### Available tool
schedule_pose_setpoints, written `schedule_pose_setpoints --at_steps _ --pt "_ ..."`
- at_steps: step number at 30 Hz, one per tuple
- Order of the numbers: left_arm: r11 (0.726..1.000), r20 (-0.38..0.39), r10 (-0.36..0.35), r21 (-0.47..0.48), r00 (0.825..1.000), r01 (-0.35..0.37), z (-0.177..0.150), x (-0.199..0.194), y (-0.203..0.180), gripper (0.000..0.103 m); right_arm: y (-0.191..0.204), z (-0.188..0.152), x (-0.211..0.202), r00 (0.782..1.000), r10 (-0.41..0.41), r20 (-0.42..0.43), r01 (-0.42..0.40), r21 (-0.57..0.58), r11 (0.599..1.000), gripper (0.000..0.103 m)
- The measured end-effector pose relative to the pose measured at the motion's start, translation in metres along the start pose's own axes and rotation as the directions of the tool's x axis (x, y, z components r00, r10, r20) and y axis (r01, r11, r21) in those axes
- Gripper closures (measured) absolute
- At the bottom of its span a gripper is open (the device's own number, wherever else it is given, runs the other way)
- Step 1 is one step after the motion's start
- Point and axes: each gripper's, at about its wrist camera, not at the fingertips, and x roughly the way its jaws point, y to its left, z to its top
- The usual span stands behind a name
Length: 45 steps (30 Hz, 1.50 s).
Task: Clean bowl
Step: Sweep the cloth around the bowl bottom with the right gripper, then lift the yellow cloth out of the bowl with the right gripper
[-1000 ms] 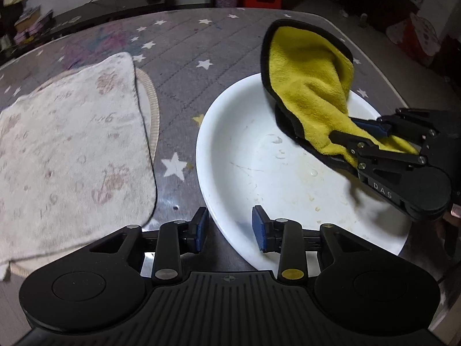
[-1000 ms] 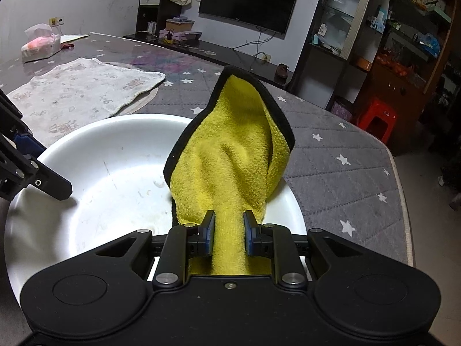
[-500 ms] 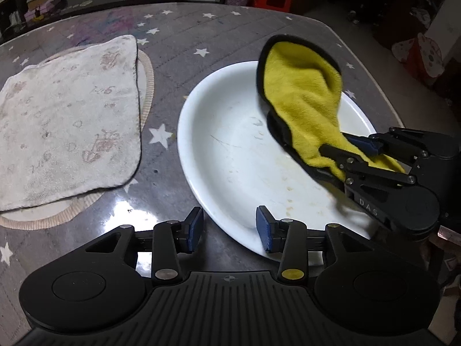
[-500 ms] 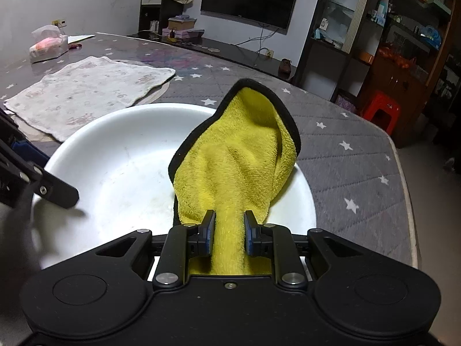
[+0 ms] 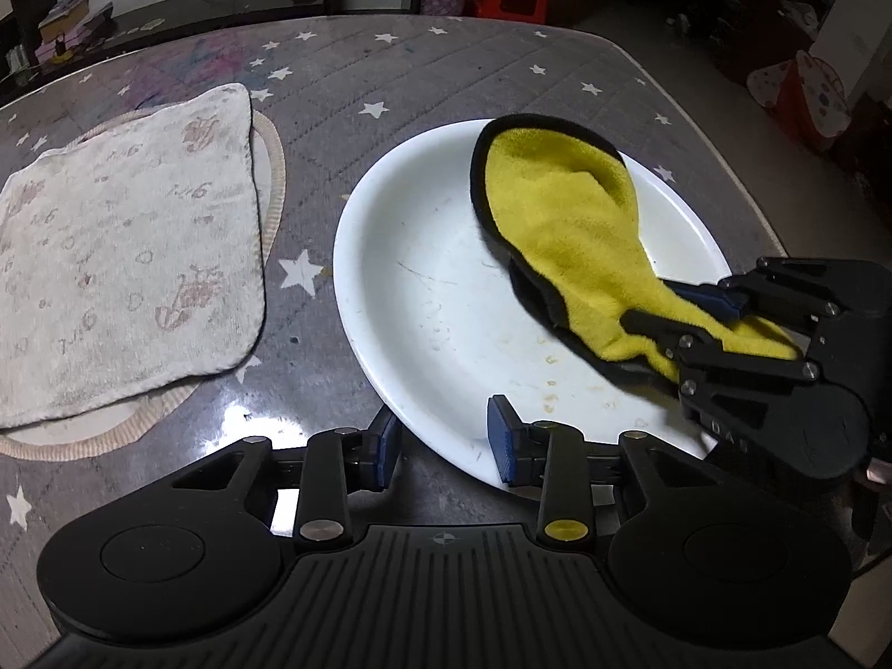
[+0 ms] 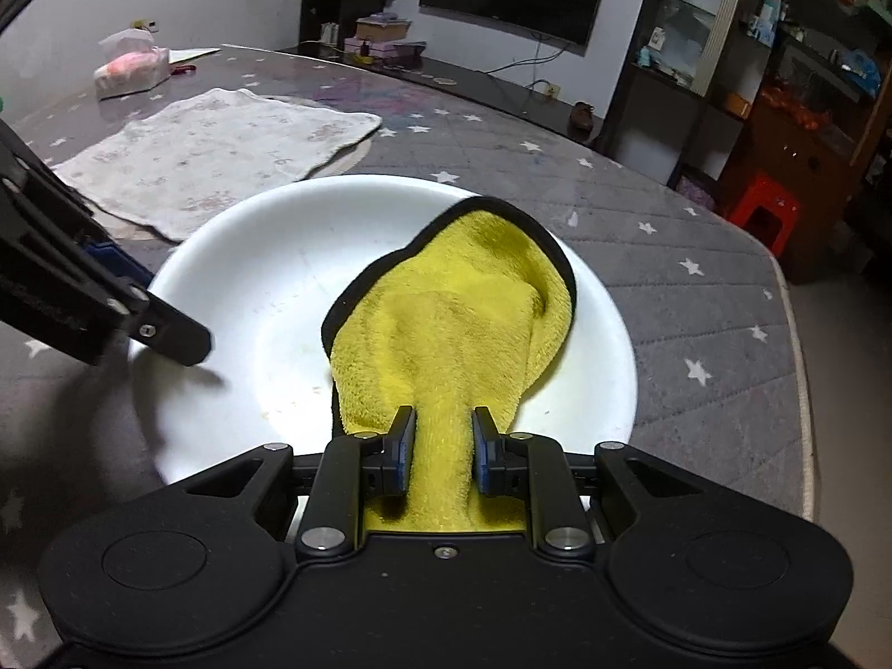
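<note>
White bowl [image 5: 446, 301] sits on the star-patterned tablecloth [image 5: 423, 72], just right of a pale printed towel [image 5: 122, 256] that lies on a round mat [image 5: 273, 178]

Right gripper [image 6: 443, 449] clamps a bunched end of the yellow microfibre cloth [image 6: 457, 323]; jaws closed on it. Rest of the cloth fans out across the bowl's inside, black hem reaching toward the far rim. From the left wrist view the same cloth [image 5: 563, 228] covers the right-hand part of the bowl, with the right gripper [image 5: 702, 306] low over the rim there

Left gripper [image 5: 443, 440] stands open, holding nothing. Its jaws straddle the near rim of the bowl, one pad outside, one over the inside; cannot tell whether either pad touches

Small brownish specks and faint smears [image 5: 549, 384] show on the bowl floor near the near rim, beside the cloth

Judgement: wiping is in hand, cloth on the bowl. Next move calls for steadying the bowl at the near rim and sweeping the cloth over the specks, with enough downward pressure to lift them
</note>
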Motion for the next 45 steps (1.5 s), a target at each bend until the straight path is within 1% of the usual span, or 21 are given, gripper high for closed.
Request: schedule_pose_setpoints --at_steps 6,10,18,22,28,37,40,45 --pt "1.000 0.002 0.004 0.025 1.000 -0.004 0.004 0.002 0.002 0.070 -0.008 0.002 0.010 0.999 -0.047 0.010 0.048 -0.008 0.999 0.081" --pt "0.999 0.009 0.022 0.039 1.000 -0.023 0.011 0.007 0.008 0.072 -0.010 0.004 0.016 0.997 -0.075 0.024 0.075 -0.022 0.997 0.081" --pt "0.999 0.008 0.042 0.024 0.999 -0.043 0.024 0.013 0.025 0.076 -0.009 0.010 0.021 0.991 -0.112 0.072 0.115 -0.034 0.993 0.082" --pt "0.998 0.020 0.063 0.028 0.998 -0.064 0.024 0.012 0.027 0.076 -0.007 0.010 0.020 0.990 -0.117 0.082 0.120 -0.041 0.992 0.082" --pt "0.997 0.028 0.077 0.016 0.997 -0.077 0.022 0.010 0.029 0.077 -0.004 0.011 0.014 0.985 -0.141 0.097 0.148 -0.064 0.987 0.083" --pt "0.996 0.033 0.090 -0.009 0.995 -0.090 0.022 0.010 0.038 0.078 -0.004 0.014 0.007 0.981 -0.154 0.120 0.161 -0.049 0.986 0.083" --pt "0.996 0.033 0.089 -0.018 0.996 -0.088 0.023 0.010 0.040 0.078 -0.009 0.016 0.004 0.976 -0.172 0.136 0.176 -0.020 0.984 0.083" --pt "0.995 0.038 0.096 -0.027 0.995 -0.095 0.025 0.011 0.044 0.079 -0.019 0.017 0.001 0.971 -0.196 0.135 0.195 0.015 0.981 0.083"
